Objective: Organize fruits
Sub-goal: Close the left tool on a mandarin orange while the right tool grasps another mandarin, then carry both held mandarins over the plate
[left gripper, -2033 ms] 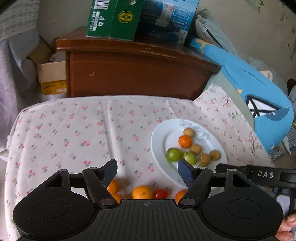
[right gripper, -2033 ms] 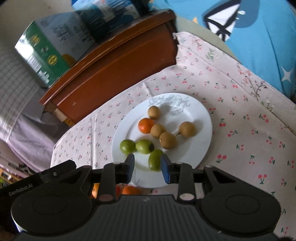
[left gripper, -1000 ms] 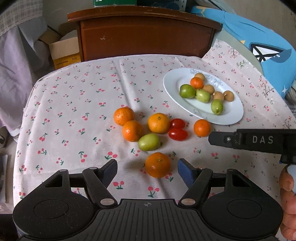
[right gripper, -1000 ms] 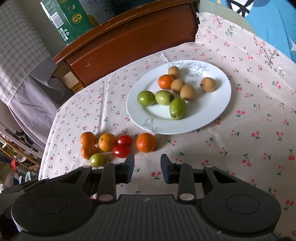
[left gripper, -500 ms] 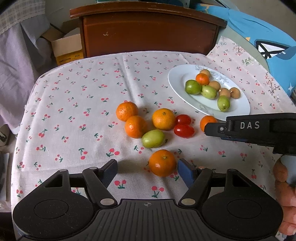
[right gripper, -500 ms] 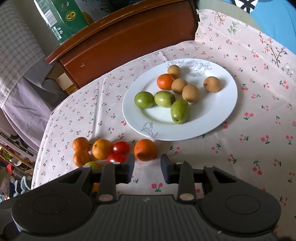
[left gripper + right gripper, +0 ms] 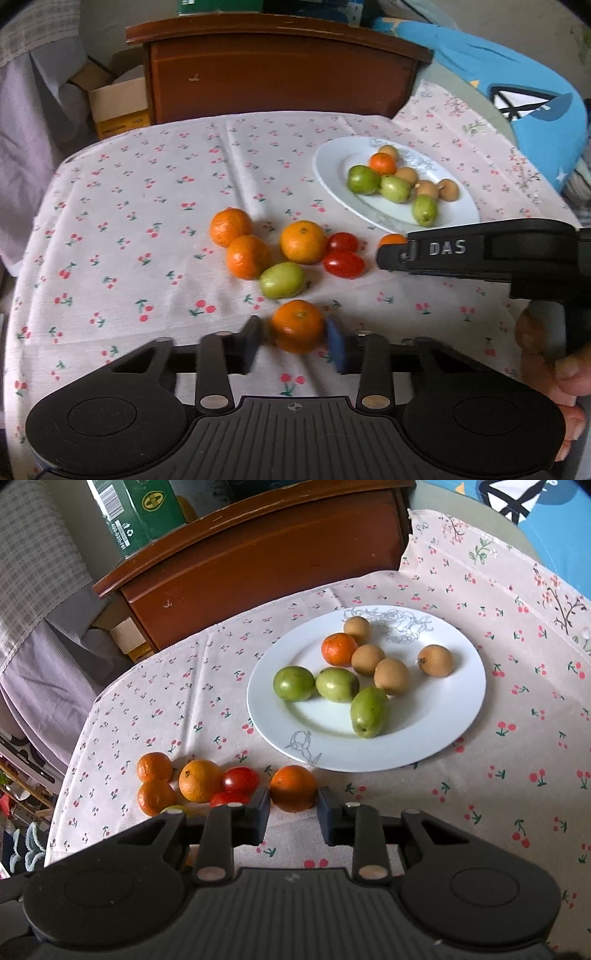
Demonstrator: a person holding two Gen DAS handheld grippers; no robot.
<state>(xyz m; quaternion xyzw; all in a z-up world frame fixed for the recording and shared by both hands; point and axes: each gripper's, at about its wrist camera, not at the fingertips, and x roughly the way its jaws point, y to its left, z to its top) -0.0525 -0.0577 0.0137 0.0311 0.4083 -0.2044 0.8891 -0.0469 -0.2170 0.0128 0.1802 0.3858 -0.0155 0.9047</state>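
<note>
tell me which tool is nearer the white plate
Right. The right tool sits just below the white plate rim; the left tool is farther back, past the loose fruit.

Bare cloth (image 7: pixel 147 192) left; fruit cluster (image 7: pixel 280 254) crowds plate (image 7: pixel 332 177) approach.

Pale pink tablecloth (image 7: pixel 517 686), sprinkled with tiny red cherries on green stems. White plate (image 7: pixel 461 716), grey line drawings at 12 and 6 o'clock. On it: three green fruits (image 7: pixel 369 710), four tan-brown fruits (image 7: pixel 391 676), one orange mandarin (image 7: pixel 339 649). Glossy red tomatoes (image 7: pixel 343 264). Dark reddish-brown cabinet (image 7: pixel 280 74).
</note>
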